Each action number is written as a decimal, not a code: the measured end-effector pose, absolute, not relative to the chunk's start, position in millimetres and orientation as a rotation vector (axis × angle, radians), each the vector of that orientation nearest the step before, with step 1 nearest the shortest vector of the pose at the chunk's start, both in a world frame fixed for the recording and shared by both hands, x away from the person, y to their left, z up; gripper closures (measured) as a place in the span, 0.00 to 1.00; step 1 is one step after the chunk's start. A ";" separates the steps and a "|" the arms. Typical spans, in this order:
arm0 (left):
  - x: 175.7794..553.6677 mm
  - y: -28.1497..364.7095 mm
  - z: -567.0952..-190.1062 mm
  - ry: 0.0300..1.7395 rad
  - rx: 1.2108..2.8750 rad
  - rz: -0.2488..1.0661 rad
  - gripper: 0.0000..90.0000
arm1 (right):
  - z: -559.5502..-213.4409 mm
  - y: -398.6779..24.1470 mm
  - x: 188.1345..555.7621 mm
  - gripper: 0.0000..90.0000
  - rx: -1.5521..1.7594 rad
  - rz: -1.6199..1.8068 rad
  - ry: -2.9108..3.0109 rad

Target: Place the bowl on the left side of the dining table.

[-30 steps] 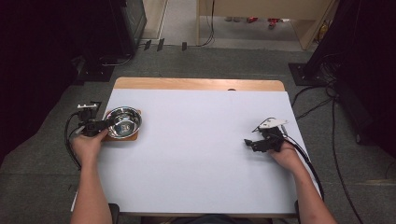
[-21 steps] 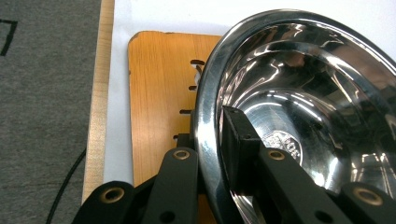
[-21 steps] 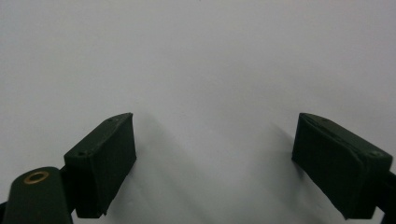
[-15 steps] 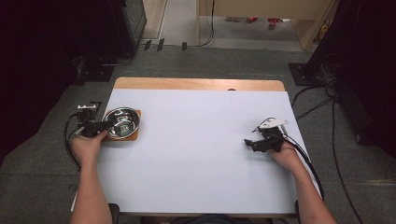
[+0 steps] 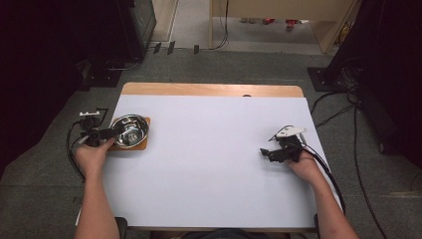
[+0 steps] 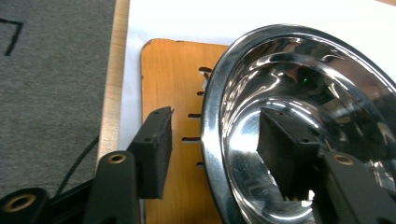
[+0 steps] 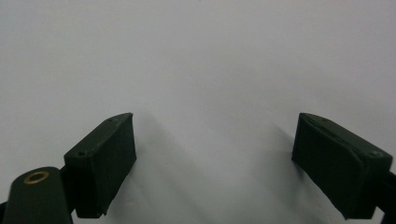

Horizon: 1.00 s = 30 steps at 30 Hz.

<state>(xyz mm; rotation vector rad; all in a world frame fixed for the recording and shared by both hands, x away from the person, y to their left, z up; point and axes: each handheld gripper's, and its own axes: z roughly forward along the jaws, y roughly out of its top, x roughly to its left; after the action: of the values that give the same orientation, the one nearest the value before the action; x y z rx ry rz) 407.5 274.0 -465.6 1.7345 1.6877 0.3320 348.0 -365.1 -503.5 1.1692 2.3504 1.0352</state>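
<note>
The left gripper (image 6: 212,151) has just been opening; its black jaws straddle the rim of a shiny round steel bowl (image 6: 299,116) without pressing it. The bowl sits on a small wooden board (image 6: 173,93) at the white table's (image 5: 214,164) left edge. The right gripper (image 7: 212,163) rests wide open, holding nothing.

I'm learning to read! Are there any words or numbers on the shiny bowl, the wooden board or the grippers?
None: no words, numbers or signs can be read anywhere.
The steel bowl shows just reflections.
The wooden board has plain slots, no letters.
The left gripper and right gripper have bare black pads.
The white table cover is blank.
</note>
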 end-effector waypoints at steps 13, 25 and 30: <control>398.3 266.7 -444.9 1.634 1.729 0.415 0.42 | -503.5 -365.1 348.0 0.14 1.168 1.035 2.351; 391.0 256.2 -427.7 1.572 1.757 0.472 0.40 | -503.4 -365.1 348.0 0.14 1.169 1.035 2.350; 389.5 251.2 -421.6 1.549 1.747 0.464 0.40 | -503.5 -365.1 348.0 0.14 1.169 1.035 2.350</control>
<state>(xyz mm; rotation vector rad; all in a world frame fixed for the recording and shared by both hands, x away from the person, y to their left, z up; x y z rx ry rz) 389.5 251.2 -421.6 1.7467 1.5486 0.4644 348.0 -365.1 -503.5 1.1693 2.3504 1.0353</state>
